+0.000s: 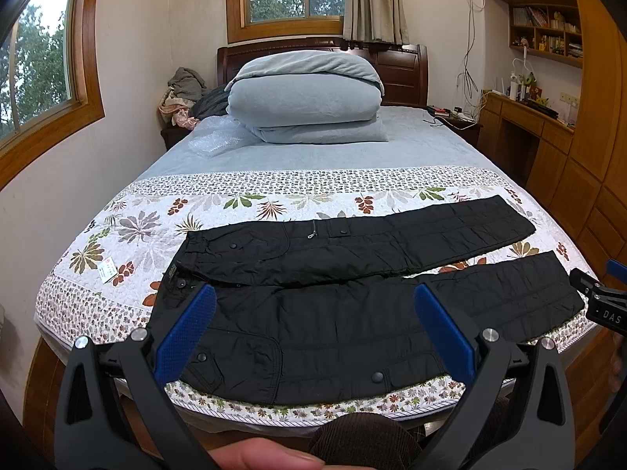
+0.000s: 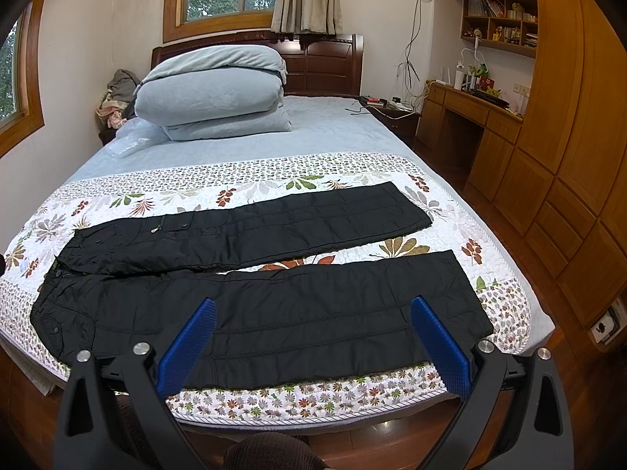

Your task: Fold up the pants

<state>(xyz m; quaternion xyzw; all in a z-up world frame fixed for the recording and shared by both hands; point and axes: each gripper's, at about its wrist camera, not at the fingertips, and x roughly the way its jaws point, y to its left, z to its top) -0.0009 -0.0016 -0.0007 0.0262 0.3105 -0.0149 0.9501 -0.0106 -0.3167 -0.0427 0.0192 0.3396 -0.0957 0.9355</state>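
Black padded pants [image 1: 333,313] lie flat across the foot of the bed, waist at the left, both legs spread apart and running right. They also show in the right wrist view [image 2: 254,305]. My left gripper [image 1: 313,297] is open and empty, held above the near leg by the waist and hip. My right gripper [image 2: 313,309] is open and empty, held above the near leg's lower half. The right gripper's body shows at the right edge of the left wrist view [image 1: 603,301].
The pants rest on a white floral quilt [image 1: 129,235] over a blue bedsheet [image 1: 313,156]. A folded blue duvet [image 1: 305,98] lies near the headboard. A wooden desk and cabinets [image 2: 548,156] stand on the right. A small paper tag [image 1: 106,269] lies on the quilt.
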